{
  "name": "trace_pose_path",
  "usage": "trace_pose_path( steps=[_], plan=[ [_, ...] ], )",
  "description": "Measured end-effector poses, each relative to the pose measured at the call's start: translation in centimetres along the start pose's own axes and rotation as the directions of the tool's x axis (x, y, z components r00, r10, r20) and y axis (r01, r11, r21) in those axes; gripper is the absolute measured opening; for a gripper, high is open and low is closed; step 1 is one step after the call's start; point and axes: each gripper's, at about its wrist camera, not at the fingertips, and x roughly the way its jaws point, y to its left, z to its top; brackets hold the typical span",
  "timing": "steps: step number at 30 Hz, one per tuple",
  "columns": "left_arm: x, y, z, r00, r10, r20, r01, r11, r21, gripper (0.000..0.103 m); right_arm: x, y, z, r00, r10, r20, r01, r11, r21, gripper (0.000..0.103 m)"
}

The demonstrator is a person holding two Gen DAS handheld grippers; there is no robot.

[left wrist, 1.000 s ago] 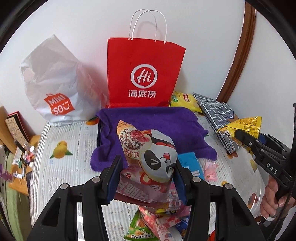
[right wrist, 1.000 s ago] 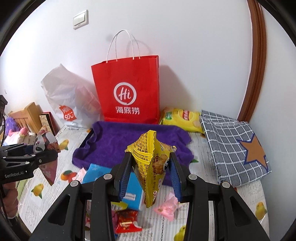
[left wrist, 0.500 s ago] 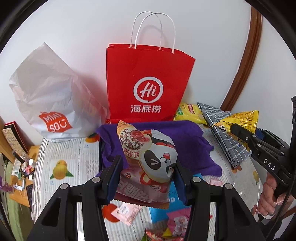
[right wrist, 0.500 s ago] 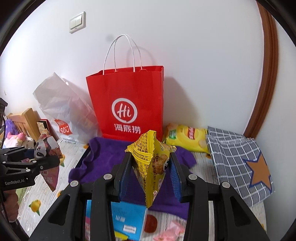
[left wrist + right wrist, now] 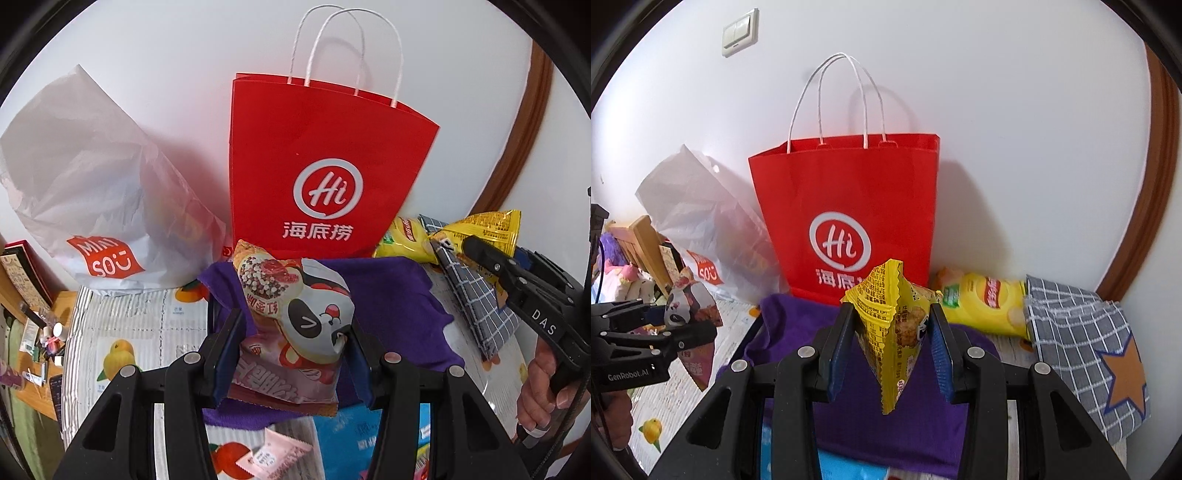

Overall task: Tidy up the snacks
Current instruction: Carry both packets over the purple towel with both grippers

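Two claws loaded: left claw clamps puffy pink panda-print foil snack bag; right claw pinches crinkly yellow foil packet. Both light, crushable; hold by seams. Red paper carrier bag at 12 o'clock.

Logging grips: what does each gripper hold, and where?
Left gripper pinches the panda snack bag across its middle; right gripper pinches the yellow snack bag mid-body.

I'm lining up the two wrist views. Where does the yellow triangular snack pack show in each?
Left wrist: yellow triangular snack pack at the right edge, in the right gripper.
Right wrist: centre, clamped between the fingers.
Shared landmark: red Hi paper bag against the wall.
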Motion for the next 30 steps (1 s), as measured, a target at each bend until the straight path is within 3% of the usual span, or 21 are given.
trace_pose_path(
  steps=[6, 12, 18, 22, 30],
  plan=[
    [1.2, 0.3, 1.9, 1.000, 0.006, 0.011, -0.006, 1.000, -0.002, 0.050, 1.8, 0.1, 1.4, 1.000, 0.006, 0.012, -0.005, 1.000, -0.004, 0.040],
    [3.7, 1.0, 3.5, 1.000, 0.010, -0.004, -0.010, 1.000, -0.012, 0.050, 5.2, -1.0, 0.5, 0.999, -0.002, -0.037, 0.004, 0.999, 0.042, 0.040],
    [7.7, 2.0, 3.7, 0.998, 0.010, -0.066, -0.011, 1.000, -0.025, 0.050, 8.7, -2.6, -0.6, 0.994, -0.023, -0.106, 0.030, 0.997, 0.069, 0.040],
    [10.6, 2.5, 3.2, 0.989, 0.014, -0.149, -0.020, 0.999, -0.039, 0.050, 9.8, -3.2, -1.3, 0.991, -0.036, -0.127, 0.044, 0.997, 0.064, 0.040],
    [11.9, 3.3, 2.7, 0.981, 0.038, -0.188, -0.047, 0.998, -0.043, 0.050, 12.4, -4.2, -2.5, 0.980, -0.054, -0.192, 0.067, 0.996, 0.065, 0.040]
  ],
)
